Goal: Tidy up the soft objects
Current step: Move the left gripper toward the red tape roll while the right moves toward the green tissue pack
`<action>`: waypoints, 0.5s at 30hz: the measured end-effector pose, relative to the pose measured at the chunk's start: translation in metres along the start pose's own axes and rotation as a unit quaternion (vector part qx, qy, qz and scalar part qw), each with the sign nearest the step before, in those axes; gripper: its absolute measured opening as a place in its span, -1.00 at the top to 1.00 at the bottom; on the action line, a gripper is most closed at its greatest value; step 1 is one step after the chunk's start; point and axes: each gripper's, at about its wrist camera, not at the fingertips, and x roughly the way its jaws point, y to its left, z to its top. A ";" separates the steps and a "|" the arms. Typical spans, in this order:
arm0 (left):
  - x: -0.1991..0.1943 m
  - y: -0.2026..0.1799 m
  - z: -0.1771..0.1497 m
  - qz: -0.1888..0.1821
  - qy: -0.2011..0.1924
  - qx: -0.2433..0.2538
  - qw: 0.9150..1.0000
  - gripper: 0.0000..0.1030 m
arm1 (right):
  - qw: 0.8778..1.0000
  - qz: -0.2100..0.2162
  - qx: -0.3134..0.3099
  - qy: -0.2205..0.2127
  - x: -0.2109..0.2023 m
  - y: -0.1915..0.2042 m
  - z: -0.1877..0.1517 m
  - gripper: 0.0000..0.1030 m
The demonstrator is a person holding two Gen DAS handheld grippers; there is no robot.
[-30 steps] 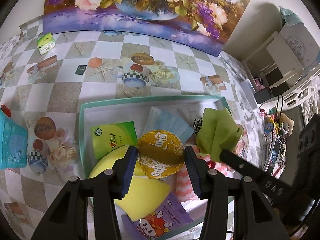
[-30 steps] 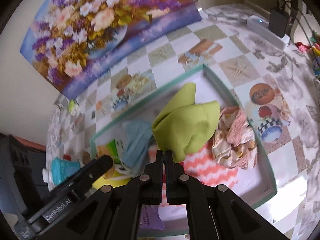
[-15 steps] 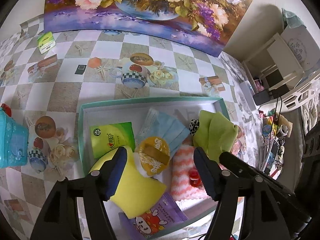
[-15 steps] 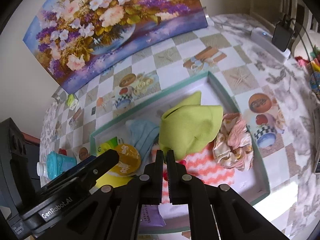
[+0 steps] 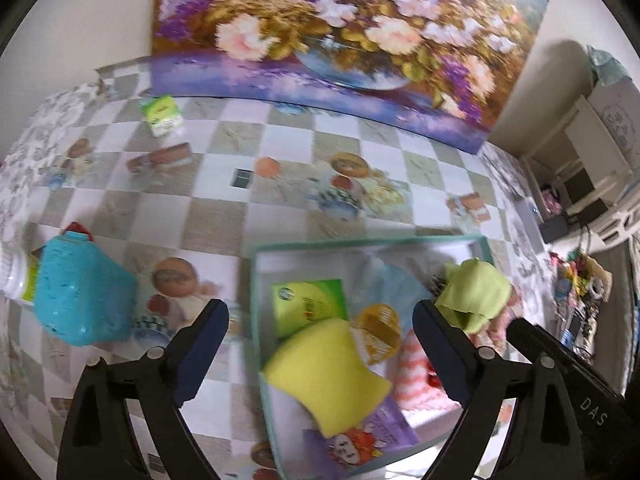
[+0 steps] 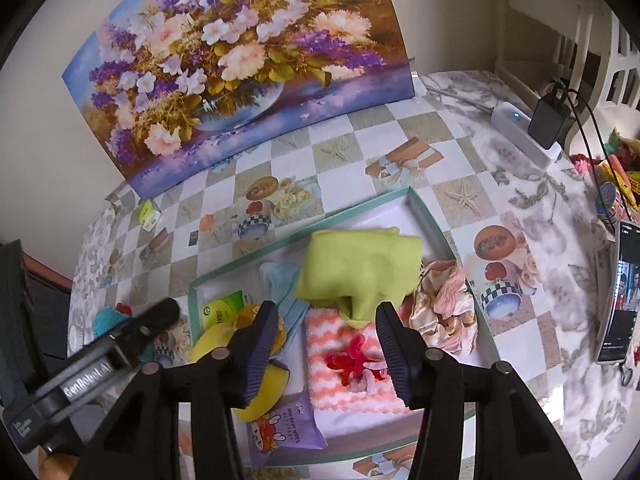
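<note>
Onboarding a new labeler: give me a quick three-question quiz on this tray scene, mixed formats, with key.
1. True or false: the right tool is shut on the green cloth.
2. What lies on the pink-and-white towel? A) a red bow B) a phone C) a sponge
3. Fill in: the teal bag sits ____ the tray.

Key: 1 false; both the right and left tool are open. 2 A. 3 outside.

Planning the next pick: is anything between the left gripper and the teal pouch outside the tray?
Nothing visible. The left gripper is open, and only tablecloth separates its left finger from the teal pouch. A white bottle lies beyond the pouch.
</note>
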 end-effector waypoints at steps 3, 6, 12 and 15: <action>0.002 0.010 0.001 0.008 0.002 -0.009 1.000 -0.82 | 1.000 -0.011 -0.005 0.007 0.005 0.000 -0.001 -0.19; 0.005 0.020 0.002 0.015 0.007 -0.020 1.000 -0.82 | 1.000 -0.021 -0.007 0.009 0.008 -0.001 -0.001 -0.32; 0.007 0.028 0.002 0.027 0.006 -0.030 0.999 -0.84 | 0.999 -0.037 -0.011 0.011 0.014 -0.001 -0.002 -0.81; 0.008 0.030 0.002 0.037 0.003 -0.029 0.999 -0.84 | 0.999 -0.039 -0.013 0.010 0.017 -0.001 -0.002 -1.00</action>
